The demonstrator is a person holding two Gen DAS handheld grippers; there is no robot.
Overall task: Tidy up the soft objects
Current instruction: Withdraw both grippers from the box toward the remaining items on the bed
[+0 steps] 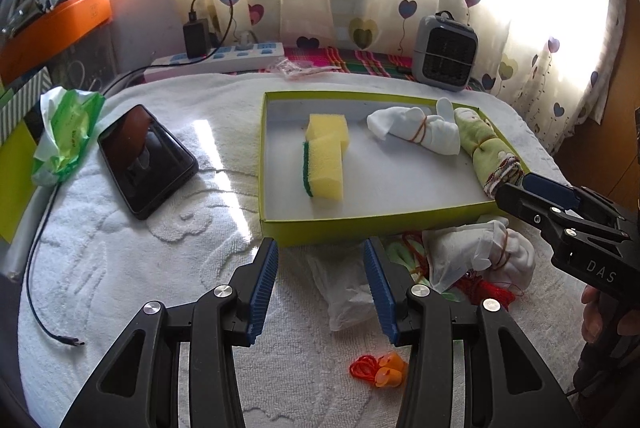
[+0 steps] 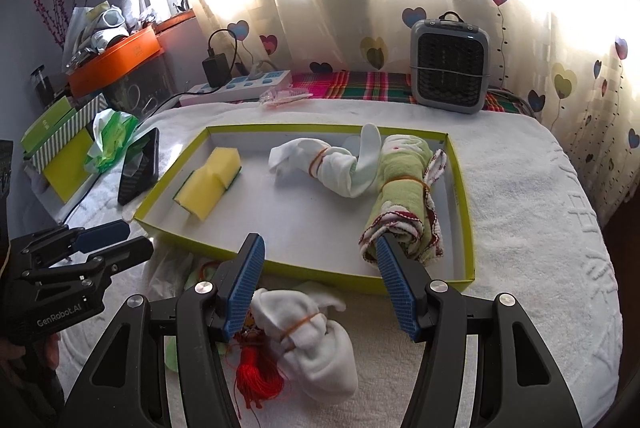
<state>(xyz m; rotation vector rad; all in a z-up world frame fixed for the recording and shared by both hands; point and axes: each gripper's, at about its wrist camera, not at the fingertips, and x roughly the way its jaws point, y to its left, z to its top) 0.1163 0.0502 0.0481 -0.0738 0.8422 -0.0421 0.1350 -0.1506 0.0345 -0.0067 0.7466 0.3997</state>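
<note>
Green-rimmed tray (image 2: 466, 212) sits on the white towel (image 2: 540, 208). Inside it: yellow sponge (image 2: 208, 184) at 9 o'clock, white sock bundle (image 2: 320, 164) at centre toward 12, green rolled cloth (image 2: 404, 204) along the 3 o'clock wall, tied with a rubber band. Outside, just below the tray's 6 o'clock rim, a second white bundle (image 2: 316, 340) lies beside a red tassel (image 2: 256, 376). Orange earplugs (image 1: 386, 372) lie nearer still. Left gripper (image 1: 320, 280): fingers released, nothing between them. Right gripper (image 2: 320, 280): fingers spread, empty, poised above the loose bundle. Phone (image 1: 148, 160) lies at 9 o'clock of the tray.
</note>
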